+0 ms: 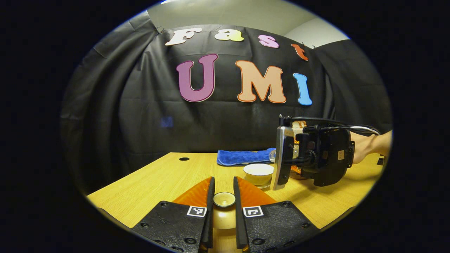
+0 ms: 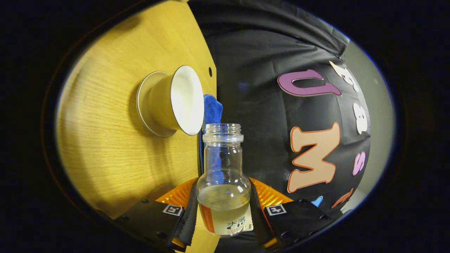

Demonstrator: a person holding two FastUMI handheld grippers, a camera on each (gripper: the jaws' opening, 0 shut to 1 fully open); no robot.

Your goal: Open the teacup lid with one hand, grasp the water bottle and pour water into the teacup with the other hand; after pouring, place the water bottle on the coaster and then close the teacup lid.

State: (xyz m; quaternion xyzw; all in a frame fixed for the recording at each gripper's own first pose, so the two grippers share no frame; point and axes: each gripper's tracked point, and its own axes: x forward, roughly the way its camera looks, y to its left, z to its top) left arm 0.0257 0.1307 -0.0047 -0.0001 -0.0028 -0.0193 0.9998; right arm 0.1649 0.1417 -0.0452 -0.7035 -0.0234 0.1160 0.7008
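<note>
Closest in, the left gripper clamps the small round cream ceramic lid between its fingers, so the pale ceramic teacup on its saucer stands open. Alongside it the right gripper grips the clear glass water bottle, uncapped and tipped toward the cup's mouth – pouring looks underway or about to begin. Setting the bottle down and relidding remain. Beyond the cup lies a folded blue cloth; the wooden table offers open room to the left – its near edge is close

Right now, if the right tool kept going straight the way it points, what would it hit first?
Probably the black cloth wall. The right tool, shut on the water bottle, passes beside the teacup and blue cloth; depth is unclear.
</note>
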